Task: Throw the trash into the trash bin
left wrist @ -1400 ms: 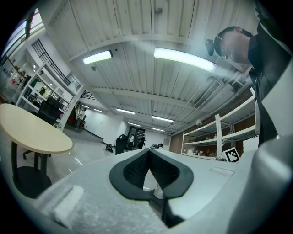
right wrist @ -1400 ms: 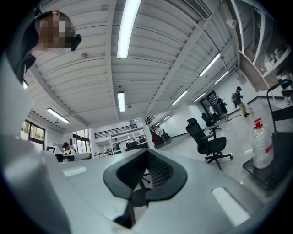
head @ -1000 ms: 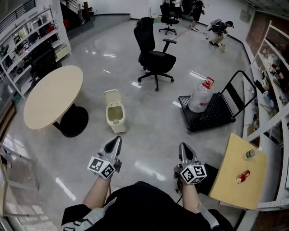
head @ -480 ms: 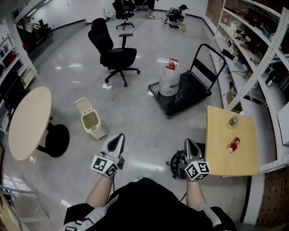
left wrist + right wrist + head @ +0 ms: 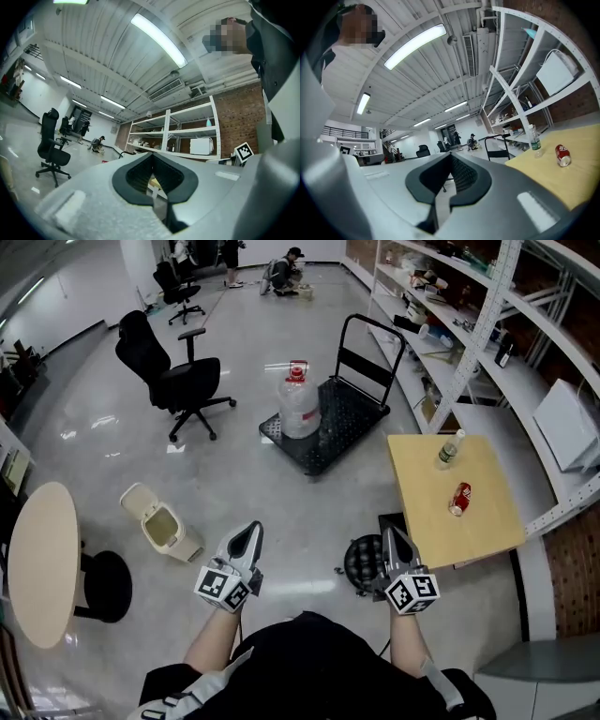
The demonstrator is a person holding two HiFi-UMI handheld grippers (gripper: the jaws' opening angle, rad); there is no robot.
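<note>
On the desk (image 5: pixel 492 526) ahead wait a can (image 5: pixel 459 499) and bottle (image 5: pixel 450 448); we judge our left gripper (image 5: pixel 248 532) and right gripper (image 5: pixel 391 540), fingers together and empty, must next reach there and open.

Red can (image 5: pixel 459 498): lay on its side on yellow table (image 5: pixel 487 526). Clear bottle (image 5: pixel 450 449): stood upright near table's far edge. Beige trash bin (image 5: pixel 161 527): stood lid-open on floor, well left of table.
</note>
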